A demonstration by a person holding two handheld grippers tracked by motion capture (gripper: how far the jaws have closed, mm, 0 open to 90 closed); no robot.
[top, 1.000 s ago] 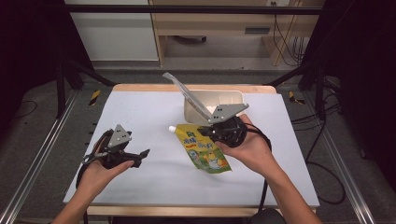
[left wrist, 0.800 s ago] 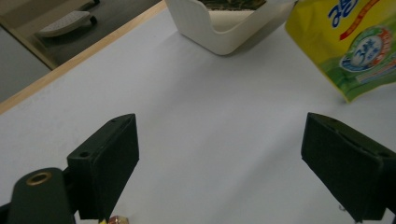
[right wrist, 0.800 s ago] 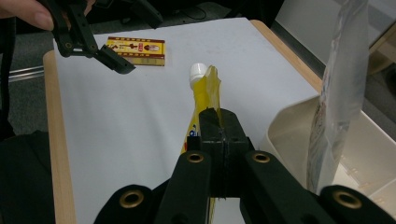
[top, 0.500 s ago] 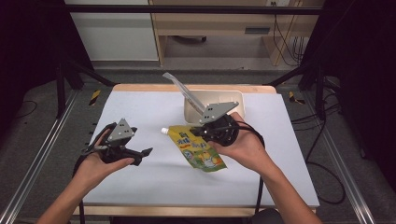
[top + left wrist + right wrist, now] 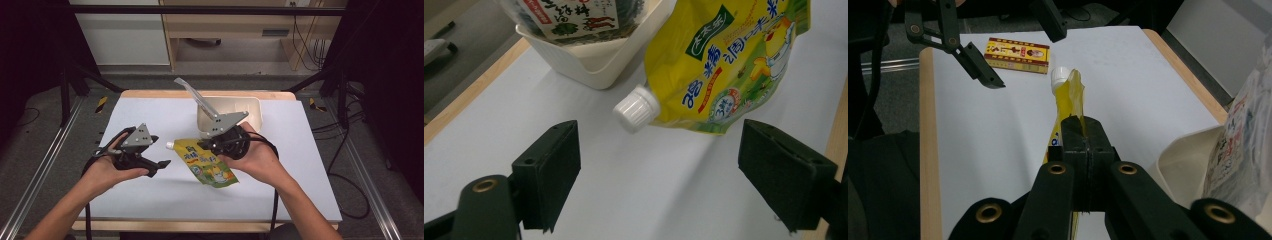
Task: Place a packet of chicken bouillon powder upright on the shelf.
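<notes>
Left gripper view puts the white screw cap dead ahead between our spread jaws, the yellow spout pouch running up and away to the right of it. Our right gripper is pinching that pouch mid-body, lifted off the table, so the left gripper sits nearer the cap.

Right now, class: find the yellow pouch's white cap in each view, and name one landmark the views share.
High view: the white cap sits left of centre, just beyond the open left claw.
Left gripper view: the white cap is at centre, above and between the jaws.
Right gripper view: the white cap is upper centre, beyond the right claw clamping the yellow pouch.
Shared landmark: the cream bin.
</notes>
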